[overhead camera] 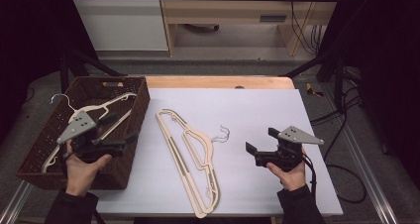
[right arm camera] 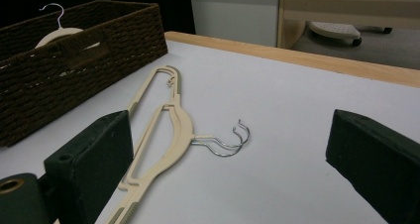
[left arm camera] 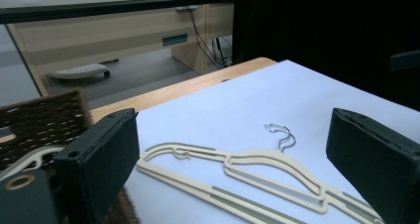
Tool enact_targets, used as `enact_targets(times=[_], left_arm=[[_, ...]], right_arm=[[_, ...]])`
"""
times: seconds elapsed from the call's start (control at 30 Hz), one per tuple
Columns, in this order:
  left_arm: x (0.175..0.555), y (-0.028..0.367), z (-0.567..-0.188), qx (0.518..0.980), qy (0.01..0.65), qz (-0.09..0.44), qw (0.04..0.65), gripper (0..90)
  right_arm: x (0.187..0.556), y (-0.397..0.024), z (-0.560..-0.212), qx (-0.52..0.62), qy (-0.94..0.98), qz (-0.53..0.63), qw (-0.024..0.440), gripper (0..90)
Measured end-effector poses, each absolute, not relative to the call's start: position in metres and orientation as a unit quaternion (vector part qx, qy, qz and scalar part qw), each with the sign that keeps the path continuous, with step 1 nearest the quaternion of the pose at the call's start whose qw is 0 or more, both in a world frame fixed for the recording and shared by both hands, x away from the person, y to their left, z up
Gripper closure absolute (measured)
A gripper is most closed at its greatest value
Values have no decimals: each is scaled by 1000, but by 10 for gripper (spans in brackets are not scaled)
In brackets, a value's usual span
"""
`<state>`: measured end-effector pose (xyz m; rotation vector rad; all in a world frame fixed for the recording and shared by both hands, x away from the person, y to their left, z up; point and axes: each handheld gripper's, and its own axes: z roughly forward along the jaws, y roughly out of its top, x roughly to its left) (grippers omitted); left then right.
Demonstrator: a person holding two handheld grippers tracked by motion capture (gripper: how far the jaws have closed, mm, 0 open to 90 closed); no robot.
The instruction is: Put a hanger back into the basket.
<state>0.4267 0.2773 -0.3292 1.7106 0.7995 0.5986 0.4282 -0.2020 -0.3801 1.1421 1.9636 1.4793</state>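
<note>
While nothing is held between its widely parted jaws, the left gripper [overhead camera: 119, 135] is seen over the right rim of the brown woven basket [overhead camera: 29, 159] at the left edge of the worktop [overhead camera: 277, 115]. One cream hanger [overhead camera: 106, 105] lies inside that basket, just to the far left of this gripper, its metal hook over the far left corner. To the right of the gripper, well apart from it, two cream hangers [overhead camera: 190, 157] are stacked on the white worktop, running from far left to near right, with their metal hooks [overhead camera: 222, 134] pointing right. Farther right, the right gripper [overhead camera: 257, 142] is also held wide open and empty, its jaws turned left toward those hooks, near them but not touching.
</note>
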Motion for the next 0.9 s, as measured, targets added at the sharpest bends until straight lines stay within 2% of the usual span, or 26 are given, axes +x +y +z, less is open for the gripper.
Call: enact_targets(times=[0.2,0.6,0.9], left_arm=[[432,248,-336,739,323,234,543,61],[467,195,-349,752,311,206,544,68],[499,148,-374,794,302,189,493,91]], right_arm=[[430,-197,-385,406,718,525,209,46],[430,-202,-389,403,712,535,210,46],[431,-202,-396,398,724,525,204,50]])
